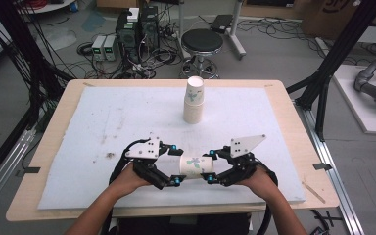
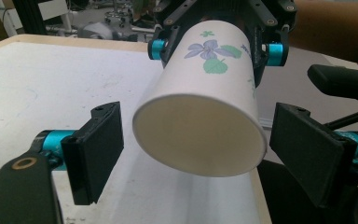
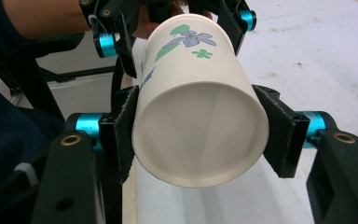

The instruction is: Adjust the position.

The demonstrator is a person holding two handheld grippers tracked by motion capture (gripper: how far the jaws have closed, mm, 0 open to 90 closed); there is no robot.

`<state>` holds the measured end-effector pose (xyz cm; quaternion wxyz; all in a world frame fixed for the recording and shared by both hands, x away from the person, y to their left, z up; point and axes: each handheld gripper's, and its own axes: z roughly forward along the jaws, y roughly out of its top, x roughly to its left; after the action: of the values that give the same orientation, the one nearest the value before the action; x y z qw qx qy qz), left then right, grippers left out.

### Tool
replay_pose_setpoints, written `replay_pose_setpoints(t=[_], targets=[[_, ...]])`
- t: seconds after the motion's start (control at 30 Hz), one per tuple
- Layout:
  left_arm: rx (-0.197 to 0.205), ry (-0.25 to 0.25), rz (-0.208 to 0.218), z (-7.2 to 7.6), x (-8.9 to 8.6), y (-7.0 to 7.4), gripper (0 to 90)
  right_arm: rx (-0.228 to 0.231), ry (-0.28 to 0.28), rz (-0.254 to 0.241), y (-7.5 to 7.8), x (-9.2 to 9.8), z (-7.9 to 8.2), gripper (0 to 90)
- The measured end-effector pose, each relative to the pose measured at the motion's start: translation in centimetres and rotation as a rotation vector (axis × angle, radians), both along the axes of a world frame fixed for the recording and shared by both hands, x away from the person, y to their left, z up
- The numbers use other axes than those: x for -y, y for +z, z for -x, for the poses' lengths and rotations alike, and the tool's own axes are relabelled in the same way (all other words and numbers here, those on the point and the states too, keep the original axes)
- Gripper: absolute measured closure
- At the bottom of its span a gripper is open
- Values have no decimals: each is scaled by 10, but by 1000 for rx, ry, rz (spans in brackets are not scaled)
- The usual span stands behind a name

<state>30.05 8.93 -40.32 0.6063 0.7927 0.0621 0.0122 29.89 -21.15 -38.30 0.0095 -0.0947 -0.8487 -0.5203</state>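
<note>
- The work in hand looks like stacking paper cups: a stack of white paper cups, upside down [image 1: 194, 100], already stands at the far middle of the white foam-covered surface [image 1: 103, 127], so part of the job appears done.
- One white paper cup printed with a purple flower and green leaves [image 1: 196, 166] is not yet on that stack; it lies on its side in the air near the front edge of the surface, between the two tools and well apart from the stack.
- What is left, as I judge it, is to turn this cup and carry it over onto the stack.
- The right gripper [image 3: 198, 135] has its fingers [image 3: 123, 130] clenched on the cup's sides near one end, pads pressing the wall on both sides.
- The left gripper [image 2: 200, 154] has its fingers [image 2: 98, 149] spread wide to either side of the cup's other end, with clear gaps, touching nothing; it grasps nothing.
</note>
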Motion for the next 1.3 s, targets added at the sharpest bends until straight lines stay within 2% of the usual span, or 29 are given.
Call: replay_pose_setpoints(t=[0.13, 0.3, 0.33, 0.5, 0.7, 0.8, 0.9, 1.0, 1.1, 1.3], targets=[[-1, -8, 16, 0, 0, 0, 178, -6, 12, -12, 1, 0, 0, 372], [6, -20, 32, 0, -1, 1, 199, -23, 34, -49, 2, -1, -2, 373], [8, -34, 45, 0, -2, 1, 212, -29, 33, -52, 2, -1, -2, 373], [11, -38, 70, -1, -4, 0, 260, -50, 45, -73, 0, -1, -5, 374], [9, -29, 62, 0, -7, 3, 319, -54, 44, -71, 0, -2, -6, 374], [12, -28, 41, -1, -8, 6, 339, -69, 38, -73, 0, -4, -7, 357], [6, -25, 30, -1, -10, 10, 343, -96, 7, -78, 2, -5, -7, 218], [6, -23, -10, -2, -12, 16, 343, -93, -9, -75, 7, -5, -6, 209], [14, -21, -51, -3, -13, 23, 342, -53, -27, -63, 15, -6, -6, 201], [15, -22, -159, -6, -13, 37, 343, 13, -35, 16, 26, -13, -7, 201]])
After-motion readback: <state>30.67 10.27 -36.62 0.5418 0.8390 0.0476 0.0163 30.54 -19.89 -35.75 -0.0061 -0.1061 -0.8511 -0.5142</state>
